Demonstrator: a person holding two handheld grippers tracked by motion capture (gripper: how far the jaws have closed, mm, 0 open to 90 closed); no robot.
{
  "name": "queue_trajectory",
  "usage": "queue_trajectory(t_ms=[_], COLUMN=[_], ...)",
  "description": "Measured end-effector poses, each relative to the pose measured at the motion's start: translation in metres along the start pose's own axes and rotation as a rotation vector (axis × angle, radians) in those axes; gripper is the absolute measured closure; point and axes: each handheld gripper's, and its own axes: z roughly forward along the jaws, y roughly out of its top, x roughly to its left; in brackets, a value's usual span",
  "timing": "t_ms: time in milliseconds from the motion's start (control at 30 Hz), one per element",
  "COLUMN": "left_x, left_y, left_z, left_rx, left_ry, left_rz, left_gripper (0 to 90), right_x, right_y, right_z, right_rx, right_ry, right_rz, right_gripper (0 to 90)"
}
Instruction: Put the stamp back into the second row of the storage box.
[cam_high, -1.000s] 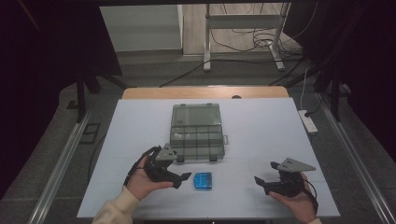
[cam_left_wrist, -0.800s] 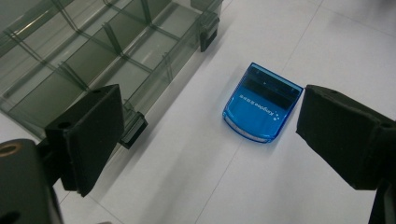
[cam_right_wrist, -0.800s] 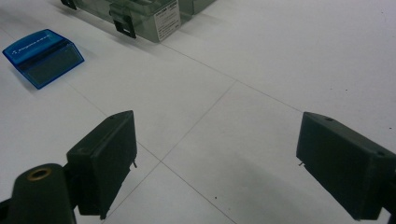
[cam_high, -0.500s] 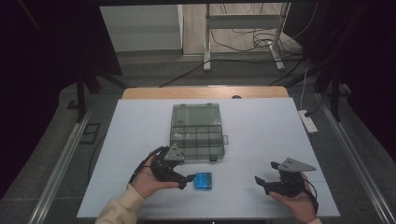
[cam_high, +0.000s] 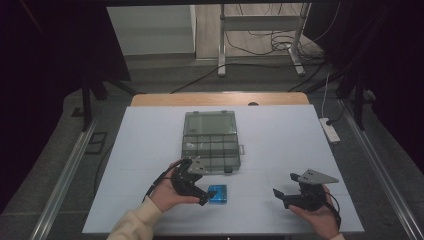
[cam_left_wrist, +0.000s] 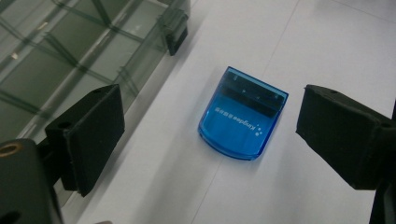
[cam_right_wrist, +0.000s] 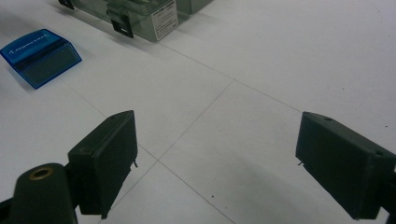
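A small blue translucent case (cam_high: 218, 194) (cam_left_wrist: 243, 120) (cam_right_wrist: 41, 56) lies flat on the white table near its front edge. My left gripper (cam_high: 204, 195) (cam_left_wrist: 210, 140) is open right beside it, one jaw on each side of the case and neither touching it. A clear compartment box (cam_high: 210, 141) (cam_left_wrist: 70, 51) (cam_right_wrist: 135, 11) lies shut just behind the case, with black latches on its front. My right gripper (cam_high: 279, 195) (cam_right_wrist: 217, 163) hovers open over bare table at the front right, nothing between its jaws.
A white power strip (cam_high: 330, 130) lies at the table's right edge. A wooden strip (cam_high: 220, 98) runs along the far edge. Metal rails flank the table, and cables and a stand sit on the floor behind.
My left gripper has moved right and forward, from beside the case to straddling it. The right gripper has stayed put.
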Motion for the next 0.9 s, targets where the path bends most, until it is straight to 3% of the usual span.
queue_trajectory(t_ms=[900], left_x=[-0.01], left_y=[0.01], left_z=[0.034], left_rx=[0.085], left_ry=[-0.05], left_rz=[0.033], left_gripper=[8.3], right_x=[0.0], right_y=[-0.001], right_z=[0.0], right_rx=[0.003], right_ry=[0.002], right_rz=[-0.002], right_gripper=[13.3])
